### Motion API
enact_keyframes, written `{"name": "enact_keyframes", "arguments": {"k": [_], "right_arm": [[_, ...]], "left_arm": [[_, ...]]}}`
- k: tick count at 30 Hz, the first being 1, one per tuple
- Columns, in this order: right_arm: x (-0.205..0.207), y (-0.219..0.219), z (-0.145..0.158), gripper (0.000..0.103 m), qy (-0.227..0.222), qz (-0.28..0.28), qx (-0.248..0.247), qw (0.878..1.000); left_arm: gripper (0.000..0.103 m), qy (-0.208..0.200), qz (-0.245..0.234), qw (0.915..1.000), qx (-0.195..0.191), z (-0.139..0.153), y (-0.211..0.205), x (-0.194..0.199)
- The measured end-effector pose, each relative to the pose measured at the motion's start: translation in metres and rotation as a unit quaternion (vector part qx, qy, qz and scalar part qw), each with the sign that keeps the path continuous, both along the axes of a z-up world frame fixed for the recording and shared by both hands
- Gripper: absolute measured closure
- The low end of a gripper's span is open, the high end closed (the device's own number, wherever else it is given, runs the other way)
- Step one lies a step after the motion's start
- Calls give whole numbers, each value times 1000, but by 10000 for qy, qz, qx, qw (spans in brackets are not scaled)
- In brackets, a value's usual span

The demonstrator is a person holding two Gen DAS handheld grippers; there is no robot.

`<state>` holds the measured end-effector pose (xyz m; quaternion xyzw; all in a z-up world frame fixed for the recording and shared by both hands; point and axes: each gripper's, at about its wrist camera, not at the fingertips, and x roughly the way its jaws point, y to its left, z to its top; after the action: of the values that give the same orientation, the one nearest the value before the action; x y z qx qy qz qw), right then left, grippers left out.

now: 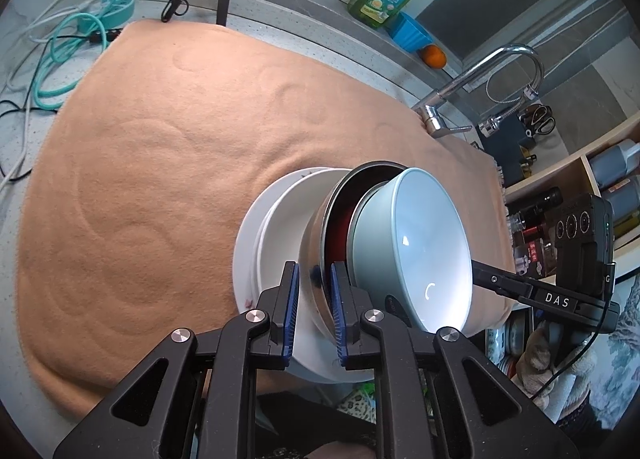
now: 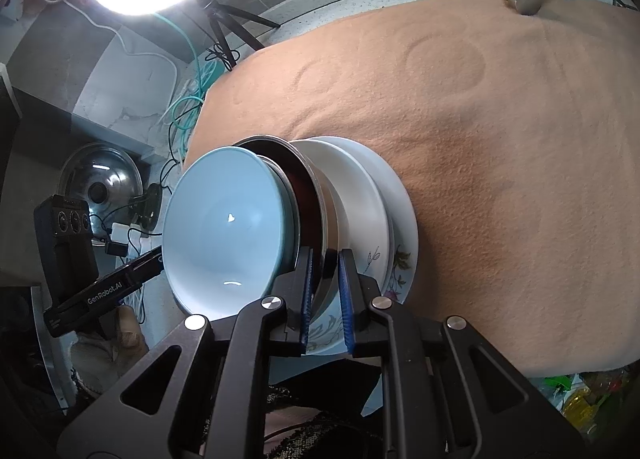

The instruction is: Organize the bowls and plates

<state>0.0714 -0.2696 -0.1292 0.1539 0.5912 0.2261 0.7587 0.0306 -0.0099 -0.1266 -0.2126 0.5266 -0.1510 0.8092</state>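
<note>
Black gripper arms with blue pads fill the bottom of both views. The left gripper is clenched on the rim of the steel bowl, one pad outside its wall and one inside, at the lower centre of its frame. The right gripper is clenched on the same steel bowl's rim from the opposite side, again at lower centre.

Inside the steel bowl sits a blue bowl, and the nested pair leans over the white plates, which lie stacked on the blanket covering the desk. In the right wrist view the plates show a flower print at their lower edge, just beside the right pad. I cannot tell whether the steel bowl rests on the plates or hangs just clear of them.

By the look of it, the stacking step is in hand: the bowls are being set on the plates with both grippers. The next move would call for levelling the pair over the plate centre, lowering until it sits flat, then releasing both rims together so nothing tips.

Edges matter here. The stack stands near the blanket's front edge, at the bottom of both frames, with a drop beyond it. Most of the blanket above and beside the stack is bare, so there is plenty of room to shift inward. The tap stands well apart at upper right in the left wrist view.
</note>
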Motion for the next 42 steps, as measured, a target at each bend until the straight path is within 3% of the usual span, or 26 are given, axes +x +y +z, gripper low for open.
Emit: {"name": "enact_keyframes", "arguments": {"k": [5, 9, 17, 23, 27, 30, 34, 39, 42], "right_arm": [[-1, -1, 3, 88, -44, -37, 2, 10000], [-4, -4, 9, 71, -180, -85, -41, 9998], [-12, -8, 26, 70, -557, -138, -221, 9981], [-22, -3, 40, 63, -901, -102, -488, 9947], [-29, 0, 49, 55, -1159, -141, -665, 9909], [-34, 0, 57, 45, -1357, -196, -751, 9877], [-42, 4, 68, 36, -1676, -230, -946, 9810], [-55, 16, 80, 26, -2079, -152, -1266, 9698], [-64, 23, 87, 18, -2302, -88, -1413, 9628]], "left_arm": [[89, -29, -6, 10000, 31, 1, 1, -2], [88, -86, -14, 9999, 97, 5, 1, -5], [88, -252, 147, 9993, 241, 14, 10, -9], [87, -463, 270, 9979, 355, 26, 17, -16], [75, -764, 194, 9954, 549, 38, 10, -26], [74, -981, 131, 9923, 740, 46, 4, -33], [63, -1245, 55, 9885, 856, 55, -5, -42], [62, -1517, -35, 9827, 1066, 64, -18, -52], [52, -1594, -31, 9804, 1158, 67, -22, -56]]}}
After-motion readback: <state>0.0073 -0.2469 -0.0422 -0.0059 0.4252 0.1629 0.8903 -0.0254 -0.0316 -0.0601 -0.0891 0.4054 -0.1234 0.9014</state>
